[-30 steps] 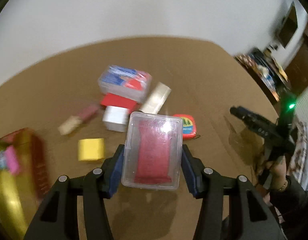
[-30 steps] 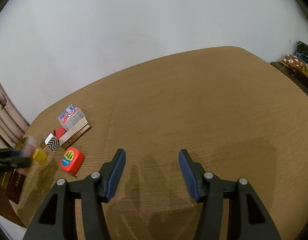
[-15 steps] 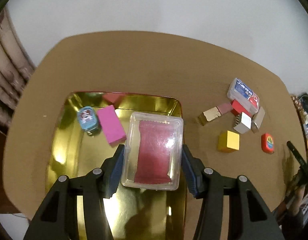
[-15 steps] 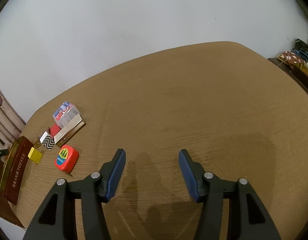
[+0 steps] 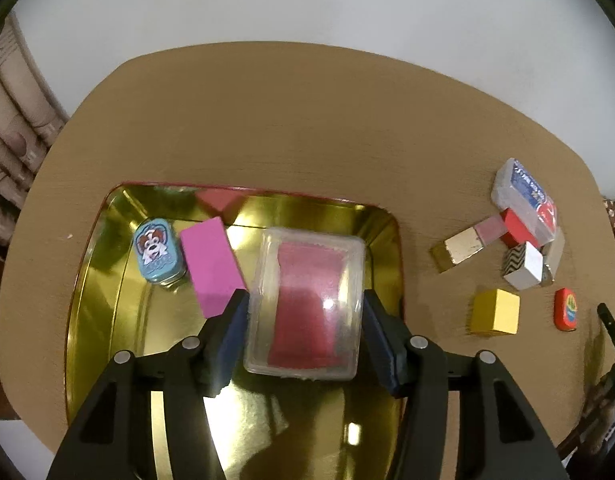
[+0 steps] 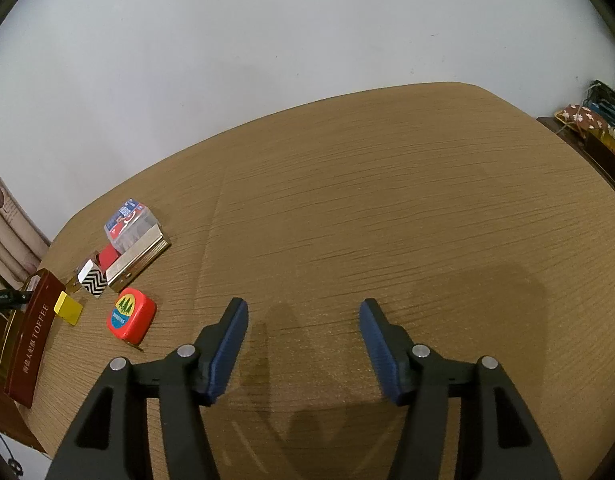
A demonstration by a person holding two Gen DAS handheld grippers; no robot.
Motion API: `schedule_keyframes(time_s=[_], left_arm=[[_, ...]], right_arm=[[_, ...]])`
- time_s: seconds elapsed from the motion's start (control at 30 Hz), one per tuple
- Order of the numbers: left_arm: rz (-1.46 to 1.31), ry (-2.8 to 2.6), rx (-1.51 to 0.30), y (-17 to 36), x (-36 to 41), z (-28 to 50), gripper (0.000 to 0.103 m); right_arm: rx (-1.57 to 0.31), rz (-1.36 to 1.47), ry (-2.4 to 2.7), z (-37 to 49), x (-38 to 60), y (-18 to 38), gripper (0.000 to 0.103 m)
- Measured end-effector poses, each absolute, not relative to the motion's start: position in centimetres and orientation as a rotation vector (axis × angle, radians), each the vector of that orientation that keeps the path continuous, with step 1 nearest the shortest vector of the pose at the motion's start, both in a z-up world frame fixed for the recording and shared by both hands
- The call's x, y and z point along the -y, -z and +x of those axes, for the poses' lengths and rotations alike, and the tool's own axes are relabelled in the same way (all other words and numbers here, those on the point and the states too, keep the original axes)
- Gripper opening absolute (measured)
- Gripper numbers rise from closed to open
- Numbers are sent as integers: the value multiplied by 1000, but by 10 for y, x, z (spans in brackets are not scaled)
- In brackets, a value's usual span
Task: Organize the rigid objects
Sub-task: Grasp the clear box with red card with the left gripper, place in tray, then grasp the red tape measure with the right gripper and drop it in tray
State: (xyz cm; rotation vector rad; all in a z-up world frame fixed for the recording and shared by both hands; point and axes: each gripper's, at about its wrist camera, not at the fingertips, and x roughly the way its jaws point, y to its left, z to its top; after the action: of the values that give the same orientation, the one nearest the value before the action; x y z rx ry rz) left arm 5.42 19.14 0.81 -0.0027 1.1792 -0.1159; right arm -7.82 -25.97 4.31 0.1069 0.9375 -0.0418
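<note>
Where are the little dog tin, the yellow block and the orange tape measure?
dog tin (image 5: 158, 255), left wrist view, on its blue lid with the dog picture
yellow block (image 5: 496, 312), left wrist view, on its top face
orange tape measure (image 6: 131, 314), right wrist view, on its round label

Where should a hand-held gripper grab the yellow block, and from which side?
Grip the yellow block across two opposite vertical faces, coming straight down from above. It is a small cube sitting flat on the table with open space all around; the white zigzag-patterned box behind it stands apart. Probably an easy pinch, since flat parallel faces suit the pads.
</note>
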Motion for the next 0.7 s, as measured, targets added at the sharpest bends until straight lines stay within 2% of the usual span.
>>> schedule_keyframes(time_s=[0.13,0.3,0.33,0.4,0.57,0.7], left_arm=[[-37,113,-1163,-13,-198,49,56],[-119,94,-1058,-49,-210,18,56],[-136,97,-1017,-60,-212,4,58],[-133,77,-949,-81,-211,-26,73],[-154,77,-867,-96,-206,-107,82],[-217,73,-880,-77,-196,-150,83]], right_arm=[[-937,107,42,-79,259,-43,60],[-924,107,30,-80,259,-45,60],[-918,99,20,-81,257,-46,60],[-917,44,-38,-83,244,-48,60],[-938,-136,-248,-88,189,-54,60],[-955,-214,-394,-85,152,-57,60]])
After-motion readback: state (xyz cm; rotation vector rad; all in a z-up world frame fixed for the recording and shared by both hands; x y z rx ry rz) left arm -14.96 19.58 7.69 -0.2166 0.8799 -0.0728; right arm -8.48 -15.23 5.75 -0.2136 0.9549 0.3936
